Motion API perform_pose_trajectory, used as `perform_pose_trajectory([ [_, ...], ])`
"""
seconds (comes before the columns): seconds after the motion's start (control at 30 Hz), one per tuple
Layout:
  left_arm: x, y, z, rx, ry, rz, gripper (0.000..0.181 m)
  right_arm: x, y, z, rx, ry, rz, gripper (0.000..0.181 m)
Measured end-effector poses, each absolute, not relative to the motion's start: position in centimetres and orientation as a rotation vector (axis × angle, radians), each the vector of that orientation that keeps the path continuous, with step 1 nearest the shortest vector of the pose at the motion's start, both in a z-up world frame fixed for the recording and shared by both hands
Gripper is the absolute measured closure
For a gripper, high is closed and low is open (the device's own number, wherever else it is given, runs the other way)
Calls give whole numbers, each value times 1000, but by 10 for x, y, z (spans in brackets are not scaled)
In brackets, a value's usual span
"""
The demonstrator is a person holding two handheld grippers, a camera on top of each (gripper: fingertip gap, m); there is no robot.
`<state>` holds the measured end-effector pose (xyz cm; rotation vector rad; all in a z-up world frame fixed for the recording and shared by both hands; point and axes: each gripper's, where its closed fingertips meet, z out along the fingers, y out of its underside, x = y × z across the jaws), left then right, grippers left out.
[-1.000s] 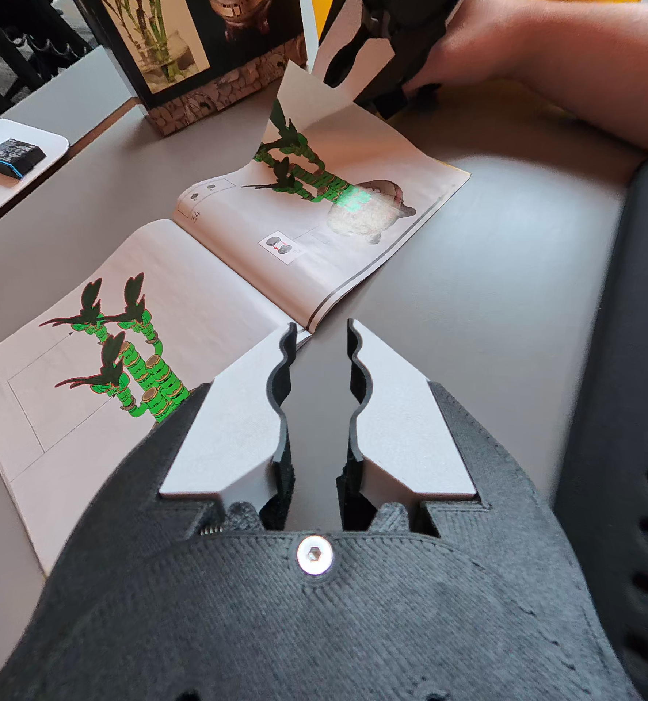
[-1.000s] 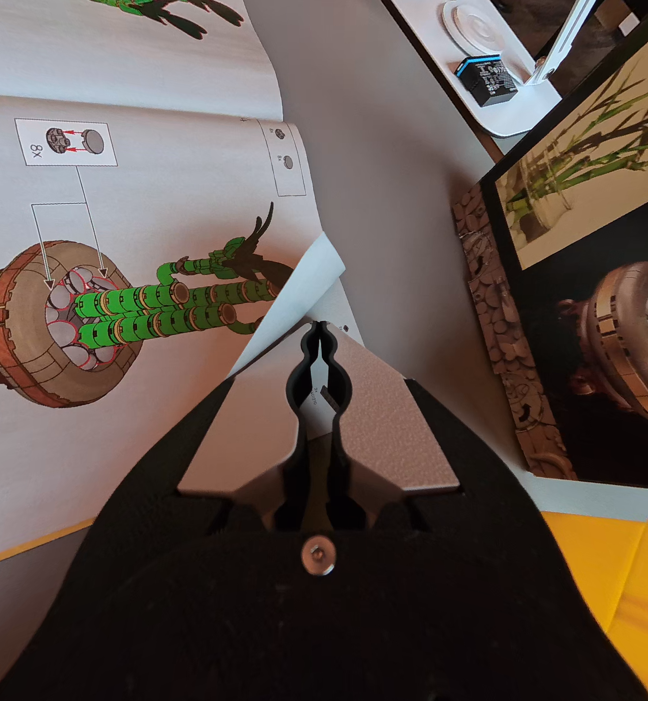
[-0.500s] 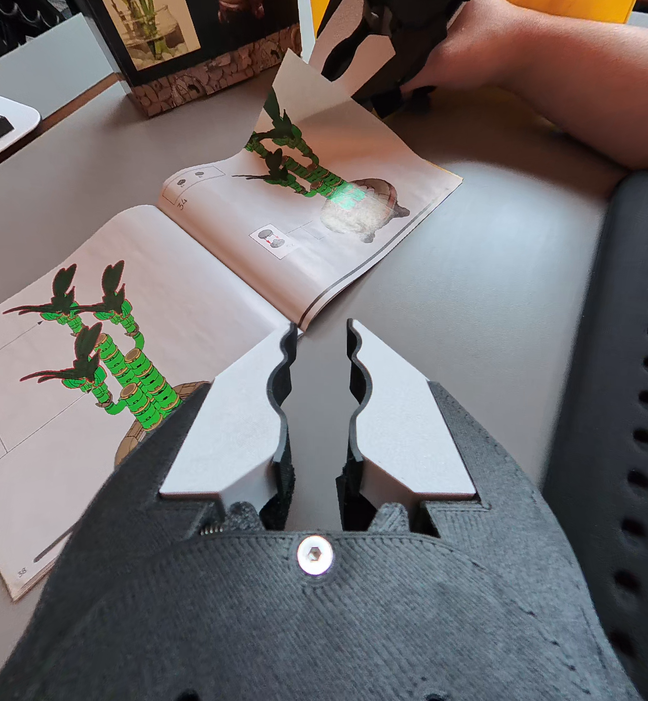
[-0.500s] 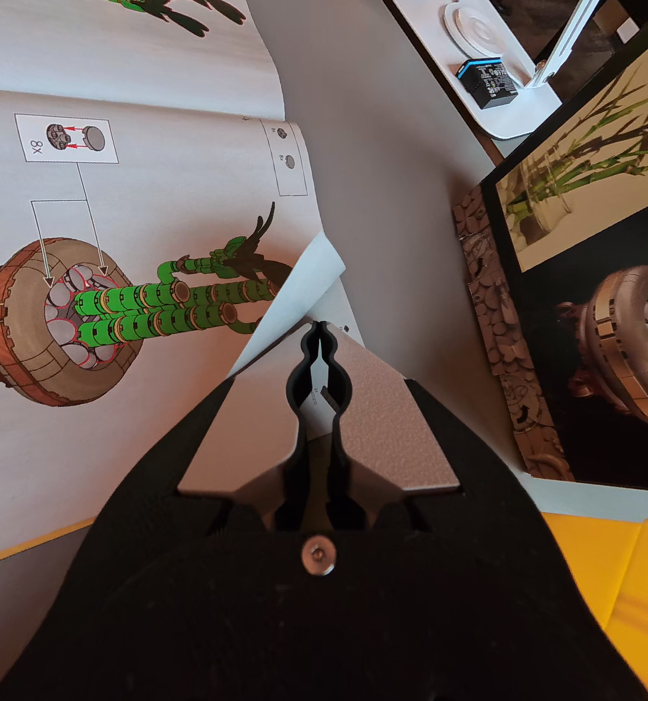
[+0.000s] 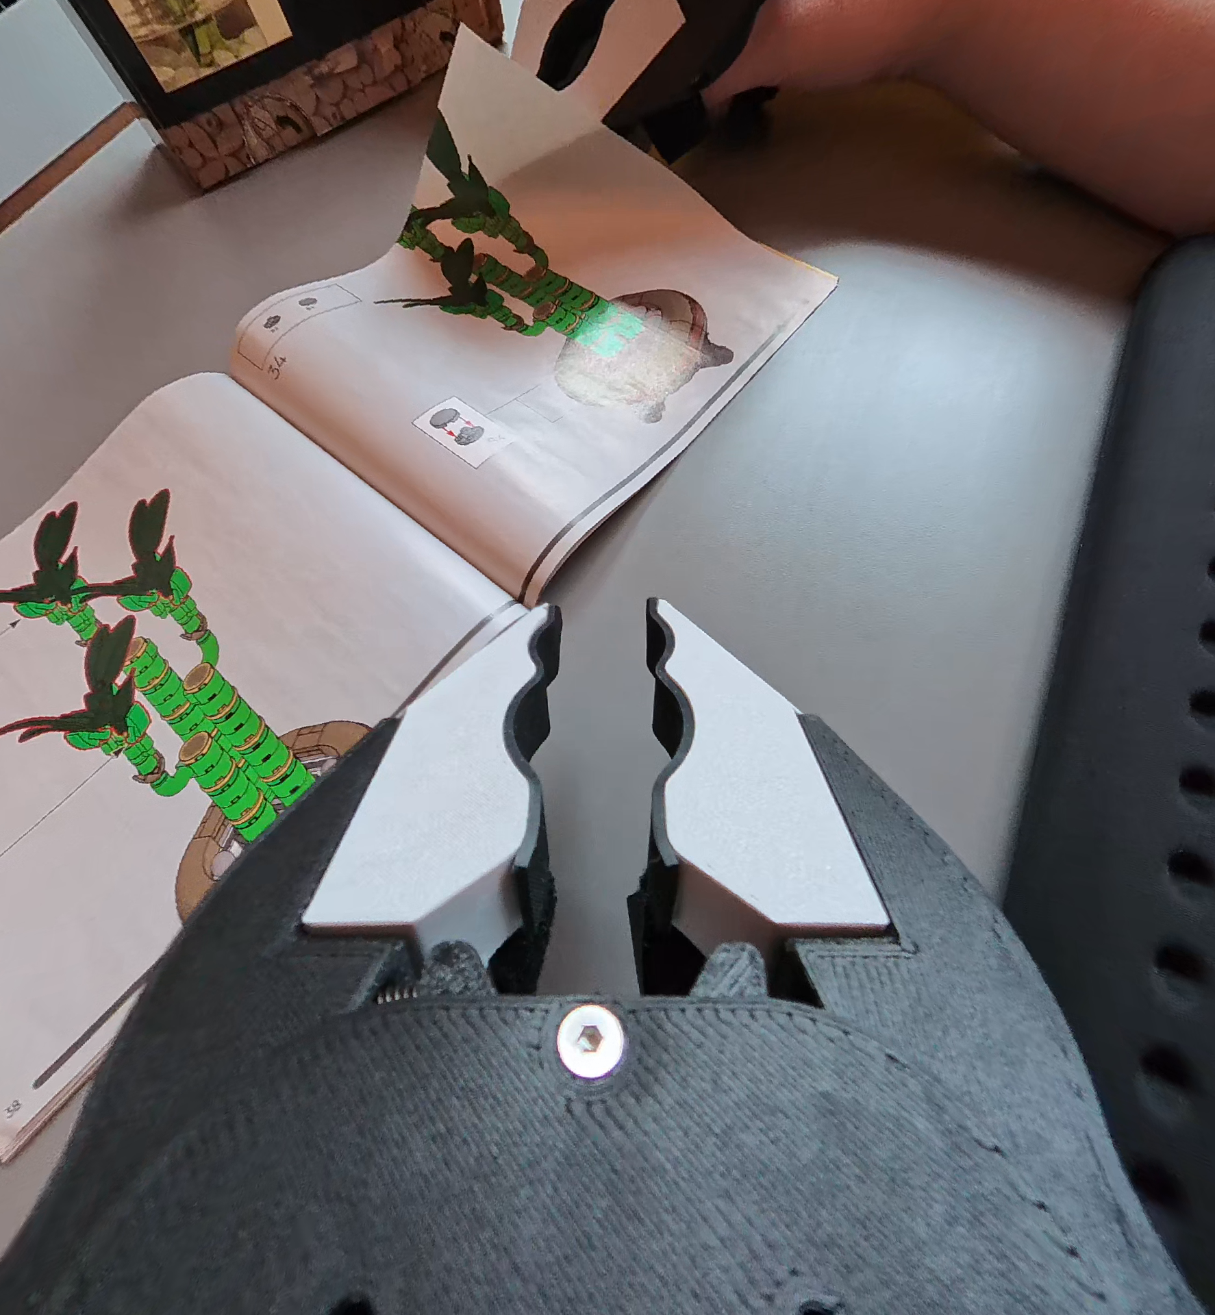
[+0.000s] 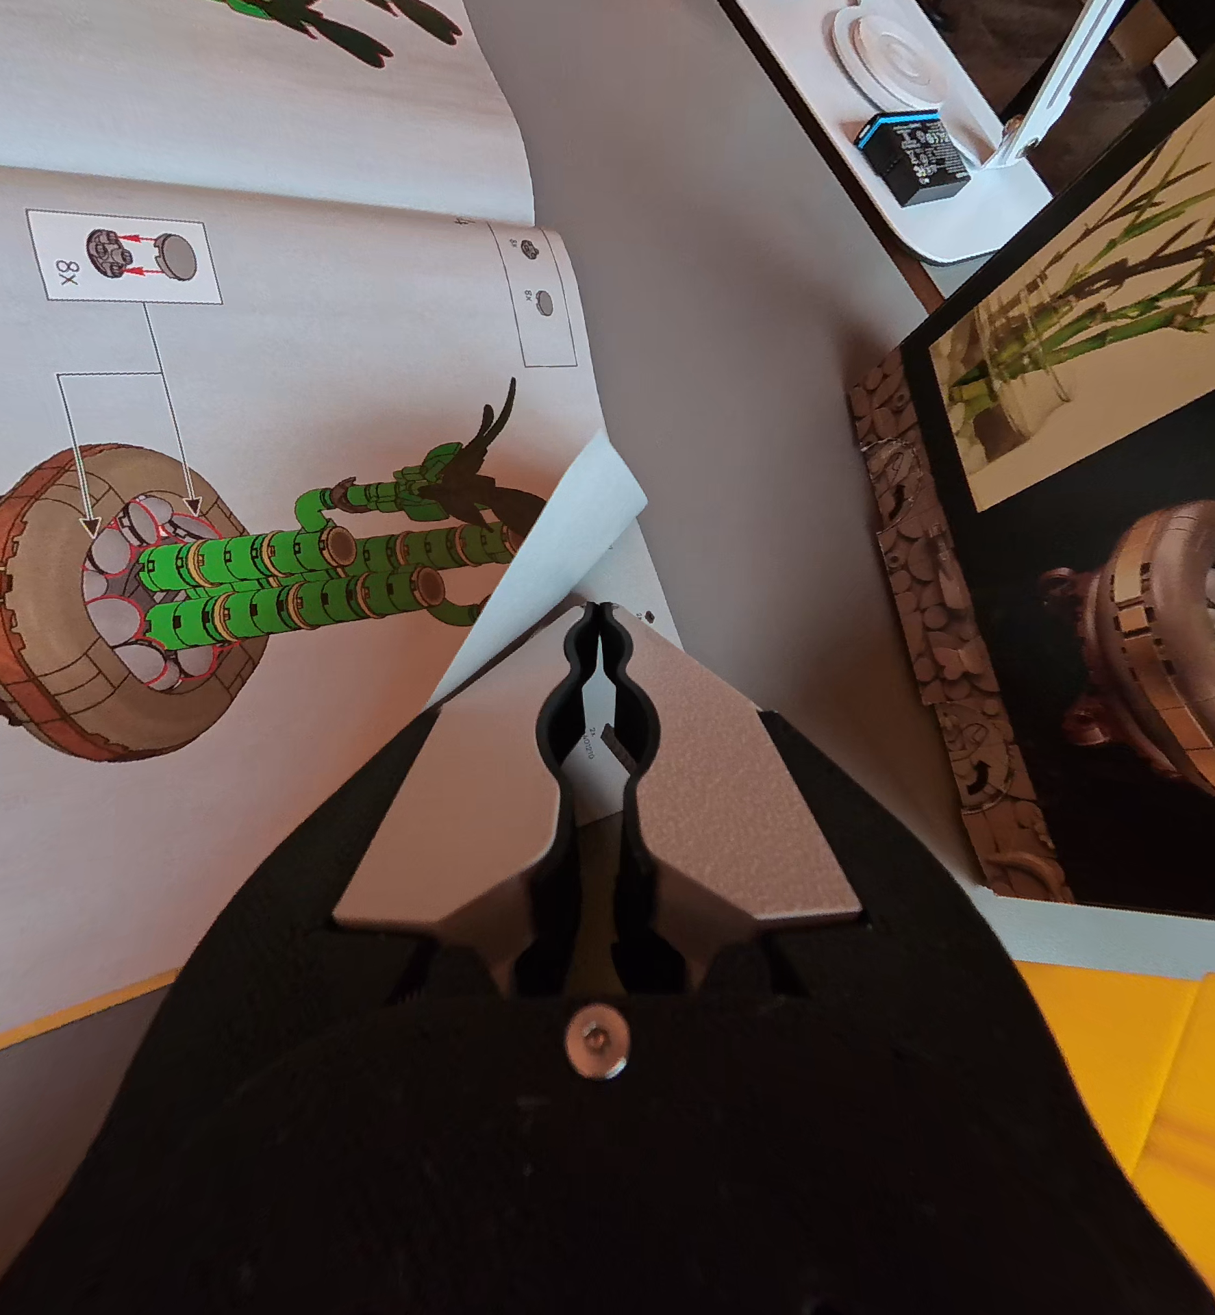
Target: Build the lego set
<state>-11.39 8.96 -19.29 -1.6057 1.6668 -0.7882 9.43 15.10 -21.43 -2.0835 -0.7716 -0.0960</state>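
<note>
While the top corner of a page (image 6: 576, 512) of the instruction booklet (image 5: 320, 498), lying open on the grey table (image 5: 875, 427), is pinched in the closed right tongs (image 6: 599, 613), the leaf is best lifted slowly in an arc towards the spine to avoid tearing, the left tongs (image 5: 601, 615) being kept empty, narrowly parted, beside the booklet.

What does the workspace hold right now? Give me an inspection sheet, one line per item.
Surface: grey table, bare beyond the booklet.
Job's things: instruction booklet lying open; set box standing behind it; no loose bricks seen.
Clutter: small black block on a white tray.
Grippers: left gripper open over the table, holding nothing; right gripper shut on the page corner, which is lifted.
Cables: nothing seen.
Surroundings: black perforated chair back; yellow surface.
</note>
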Motion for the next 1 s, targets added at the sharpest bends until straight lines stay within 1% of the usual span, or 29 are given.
perform_pose_trajectory([
  [1.0,-113,73,-195,-1578,1732,-801,163,94,151,-214,-2071,-779,-114,181],
])
